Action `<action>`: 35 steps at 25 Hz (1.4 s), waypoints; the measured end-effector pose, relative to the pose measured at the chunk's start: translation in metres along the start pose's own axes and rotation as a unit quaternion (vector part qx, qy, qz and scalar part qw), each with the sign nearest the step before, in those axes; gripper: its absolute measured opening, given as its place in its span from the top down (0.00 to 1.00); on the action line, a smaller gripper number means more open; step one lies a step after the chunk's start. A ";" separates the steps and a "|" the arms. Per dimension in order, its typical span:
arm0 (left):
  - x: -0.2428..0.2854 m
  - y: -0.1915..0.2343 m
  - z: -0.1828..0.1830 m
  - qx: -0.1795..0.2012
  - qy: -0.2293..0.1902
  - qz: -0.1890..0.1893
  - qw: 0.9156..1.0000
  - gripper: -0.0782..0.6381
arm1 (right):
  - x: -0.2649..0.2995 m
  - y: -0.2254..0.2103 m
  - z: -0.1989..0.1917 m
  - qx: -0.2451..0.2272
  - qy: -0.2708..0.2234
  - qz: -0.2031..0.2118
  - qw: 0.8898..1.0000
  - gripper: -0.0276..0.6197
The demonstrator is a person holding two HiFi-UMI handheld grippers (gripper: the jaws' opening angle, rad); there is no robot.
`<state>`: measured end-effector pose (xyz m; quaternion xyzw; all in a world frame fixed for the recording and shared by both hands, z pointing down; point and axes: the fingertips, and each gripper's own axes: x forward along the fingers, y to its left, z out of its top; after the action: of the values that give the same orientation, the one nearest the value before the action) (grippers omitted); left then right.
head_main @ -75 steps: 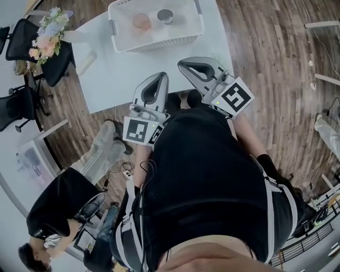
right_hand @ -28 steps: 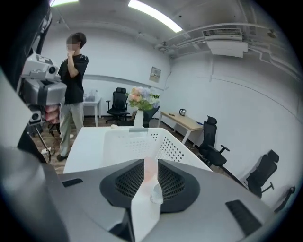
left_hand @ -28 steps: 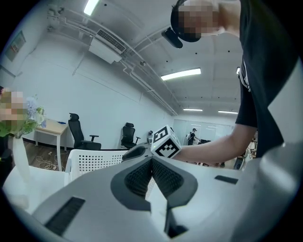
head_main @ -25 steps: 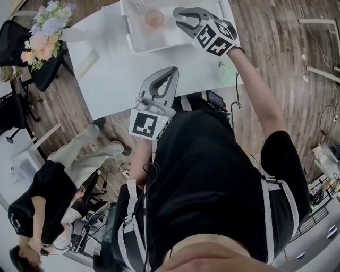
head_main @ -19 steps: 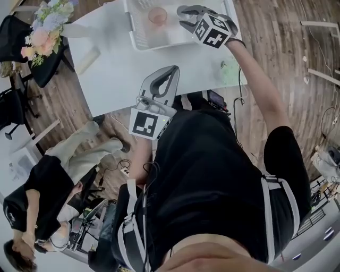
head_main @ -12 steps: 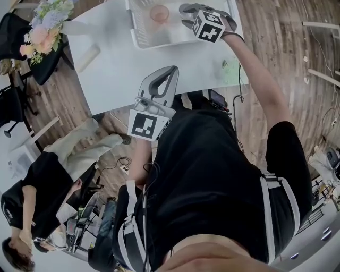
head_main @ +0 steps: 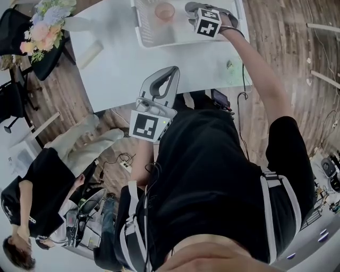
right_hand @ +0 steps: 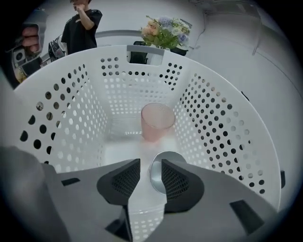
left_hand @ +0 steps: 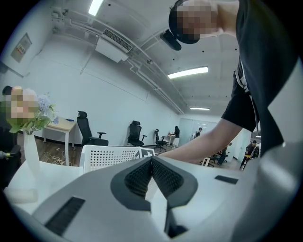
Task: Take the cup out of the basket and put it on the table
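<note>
At upper left of the head view, flowers [head_main: 45, 24], out of play. Across the upper middle, the table [head_main: 111, 64], with the perforated basket [head_main: 151, 37] at its far end, top centre.

Keeps the left gripper [head_main: 169, 71] parked at frame centre over the near table edge, jaws pressed together on nothing. Probably held back to leave the reach clear.

Inside the basket, a pink cup [head_main: 164, 10], upright and untouched. Just right of it, at the top edge, the right gripper [head_main: 191, 7], tipped steeply down into the basket with jaws spread wide. In the right gripper view, straddles the rim of a metal cup [right_hand: 157, 176] at lower centre, one pad [right_hand: 176, 182] close beside it, no squeeze yet. By the look of it, the cup being sought, and not yet off the basket floor. Likely angled down to take that cup's wall from above.

Against the frame a second ago: right gripper lower and deeper in the basket, jaws just been opening, the metal cup now between them; left gripper much where it was. Three seconds back, both held close to the body at the table's near edge.
</note>
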<state>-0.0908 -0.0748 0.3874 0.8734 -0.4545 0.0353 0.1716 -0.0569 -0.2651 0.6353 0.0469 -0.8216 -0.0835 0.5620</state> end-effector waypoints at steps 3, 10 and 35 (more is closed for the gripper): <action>0.001 0.003 0.000 -0.004 0.005 0.003 1.000 0.86 | 0.005 -0.003 -0.003 0.005 0.004 -0.003 1.000 0.75; 0.004 0.006 0.000 -0.002 0.006 0.001 1.000 0.86 | 0.012 -0.004 -0.008 -0.018 0.021 -0.011 1.000 0.80; 0.001 -0.001 0.003 -0.004 -0.001 -0.001 1.000 0.86 | -0.012 -0.013 -0.003 -0.024 0.009 -0.035 0.999 0.92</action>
<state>-0.0893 -0.0762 0.3842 0.8732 -0.4538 0.0329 0.1747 -0.0504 -0.2759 0.6229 0.0625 -0.8124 -0.1223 0.5668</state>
